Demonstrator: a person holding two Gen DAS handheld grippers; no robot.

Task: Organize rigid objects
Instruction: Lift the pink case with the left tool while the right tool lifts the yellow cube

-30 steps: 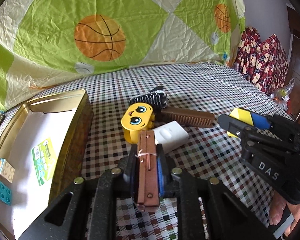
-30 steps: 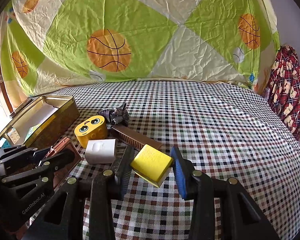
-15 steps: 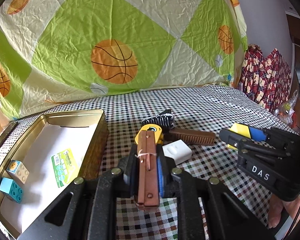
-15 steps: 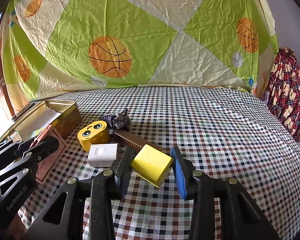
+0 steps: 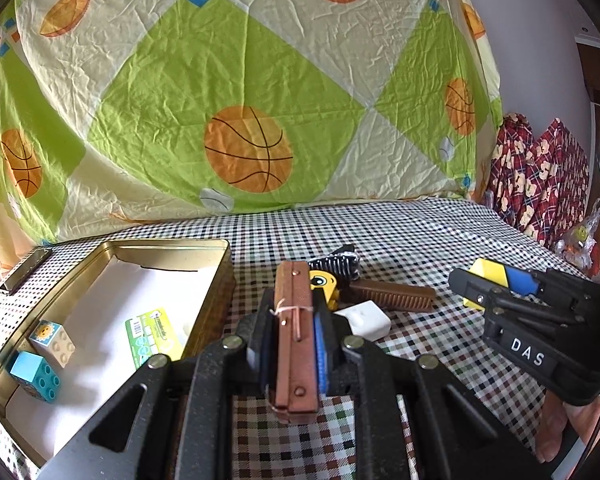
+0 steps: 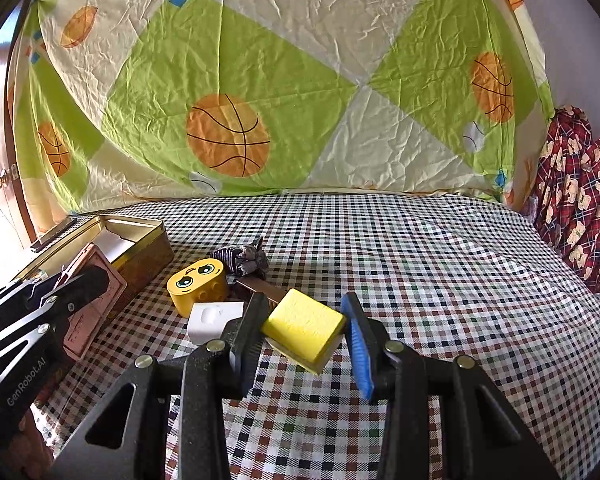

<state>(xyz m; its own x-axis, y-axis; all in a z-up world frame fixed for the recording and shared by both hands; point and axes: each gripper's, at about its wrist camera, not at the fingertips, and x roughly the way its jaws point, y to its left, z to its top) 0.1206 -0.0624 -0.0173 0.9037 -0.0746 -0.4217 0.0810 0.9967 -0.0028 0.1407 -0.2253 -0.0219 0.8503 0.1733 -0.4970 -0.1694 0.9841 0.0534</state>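
Note:
My left gripper (image 5: 293, 312) is shut on a flat brown case (image 5: 294, 336) bound with a thin string, held above the checkered cloth beside the gold tin box (image 5: 216, 276). It shows pink-brown in the right wrist view (image 6: 94, 296). My right gripper (image 6: 304, 320) is shut on a yellow block (image 6: 304, 328), held above the cloth; it also shows in the left wrist view (image 5: 488, 276). On the cloth lie a yellow face brick (image 6: 196, 284), a white block (image 6: 210, 318), a brown comb (image 5: 392, 294) and a dark striped object (image 6: 244, 258).
The tin box holds a white liner, a green label (image 5: 152, 336), a cream cube (image 5: 52, 336) and a blue brick (image 5: 34, 374). Its lid (image 5: 24, 270) lies behind it. A basketball-print sheet (image 6: 228, 140) hangs at the back. Red patterned cloth (image 6: 580, 208) lies at right.
Both grippers have risen and tilted up with their loads still held. The left gripper has drawn back, so more of the tin box's inside shows.

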